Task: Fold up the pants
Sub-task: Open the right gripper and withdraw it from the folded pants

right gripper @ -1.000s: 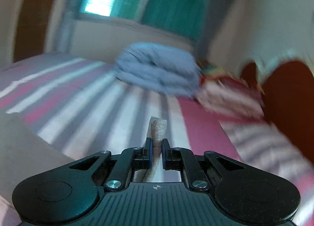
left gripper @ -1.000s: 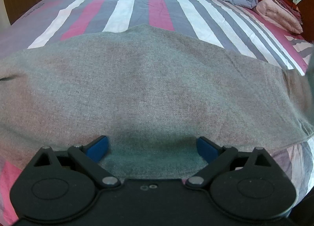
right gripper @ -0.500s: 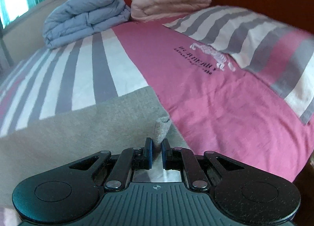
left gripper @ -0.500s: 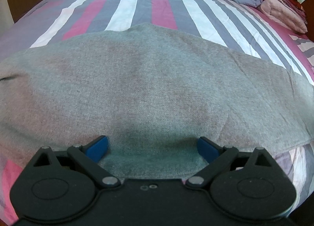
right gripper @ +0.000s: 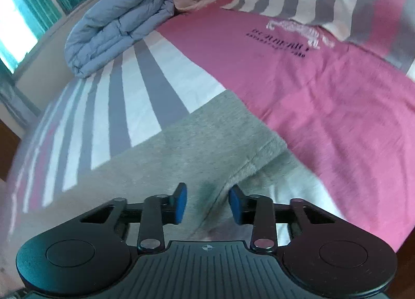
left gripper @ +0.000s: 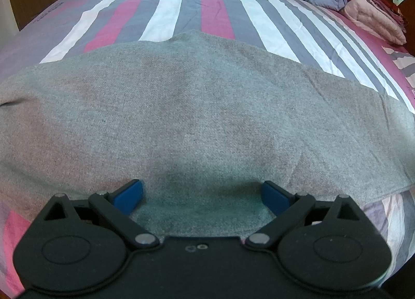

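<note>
On the striped bed (left gripper: 181, 8), grey pants (left gripper: 202, 117) lie flat, folded lengthwise. Right gripper (right gripper: 207, 201) jaws opening, folded edge between the pads at 12 o'clock, unpinched: release step. Left gripper (left gripper: 202, 194) wide over cloth, holding nothing. Next probably: regrip one end, carry it across.

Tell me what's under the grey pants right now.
The grey pants lie on the striped bedsheet, which shows past their far edge. In the right wrist view, a lower grey layer shows beneath the folded edge. Anything else below is covered.
</note>
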Demonstrator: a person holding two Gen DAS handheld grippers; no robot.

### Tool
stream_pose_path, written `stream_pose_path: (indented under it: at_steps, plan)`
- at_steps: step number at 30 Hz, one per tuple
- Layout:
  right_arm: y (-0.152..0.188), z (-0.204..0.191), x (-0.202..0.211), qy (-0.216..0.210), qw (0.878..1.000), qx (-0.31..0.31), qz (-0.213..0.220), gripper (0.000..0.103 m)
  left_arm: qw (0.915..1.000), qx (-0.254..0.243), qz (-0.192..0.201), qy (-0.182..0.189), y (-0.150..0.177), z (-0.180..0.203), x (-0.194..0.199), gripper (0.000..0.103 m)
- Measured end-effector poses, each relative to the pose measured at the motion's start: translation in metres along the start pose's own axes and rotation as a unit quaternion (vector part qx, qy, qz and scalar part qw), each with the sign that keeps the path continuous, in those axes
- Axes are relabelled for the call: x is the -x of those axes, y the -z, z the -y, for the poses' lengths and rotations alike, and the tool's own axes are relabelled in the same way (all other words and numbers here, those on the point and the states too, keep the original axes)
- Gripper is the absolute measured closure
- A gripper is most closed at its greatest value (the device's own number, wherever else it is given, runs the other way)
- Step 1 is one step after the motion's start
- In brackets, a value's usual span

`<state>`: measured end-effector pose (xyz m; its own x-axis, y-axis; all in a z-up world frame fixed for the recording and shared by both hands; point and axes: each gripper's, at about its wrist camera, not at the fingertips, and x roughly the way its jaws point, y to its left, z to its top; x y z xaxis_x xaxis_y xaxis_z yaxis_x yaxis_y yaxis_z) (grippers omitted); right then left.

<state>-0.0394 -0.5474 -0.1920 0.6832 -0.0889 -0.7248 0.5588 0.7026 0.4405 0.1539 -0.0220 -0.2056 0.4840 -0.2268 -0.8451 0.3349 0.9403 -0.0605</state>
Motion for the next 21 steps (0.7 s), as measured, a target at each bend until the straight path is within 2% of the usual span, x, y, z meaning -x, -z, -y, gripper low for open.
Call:
stream_pose_path:
  at_steps: [2, 8, 10, 11, 15, 21]
  plan:
    - [0.0, 0.002, -0.002, -0.004, 1.0, -0.008, -0.002, 0.078, 1.0, 0.0, 0.001, 0.0, 0.001, 0.0, 0.0, 0.011]
    - [-0.004, 0.018, -0.012, -0.006, 0.999, -0.048, -0.007, 0.078, 1.0, 0.0, 0.001, -0.002, 0.001, 0.001, 0.0, 0.01]
    - [-0.005, 0.022, -0.011, -0.007, 0.998, -0.059, -0.005, 0.097, 1.0, 0.0, 0.002, -0.002, 0.001, 0.001, 0.0, 0.01]
    - [-0.005, 0.022, -0.009, -0.011, 0.998, -0.06, -0.003, 0.099, 1.0, 0.0, 0.002, -0.002, 0.001, 0.001, 0.0, 0.01]
    - [-0.014, 0.009, 0.008, -0.04, 0.998, -0.042, 0.022, 0.099, 1.0, 0.0, 0.002, -0.005, 0.001, 0.002, 0.0, 0.009]
    - [-0.044, -0.024, 0.033, -0.092, 0.994, -0.011, 0.064, 0.099, 1.0, 0.001, 0.002, -0.006, 0.001, 0.003, 0.0, 0.009]
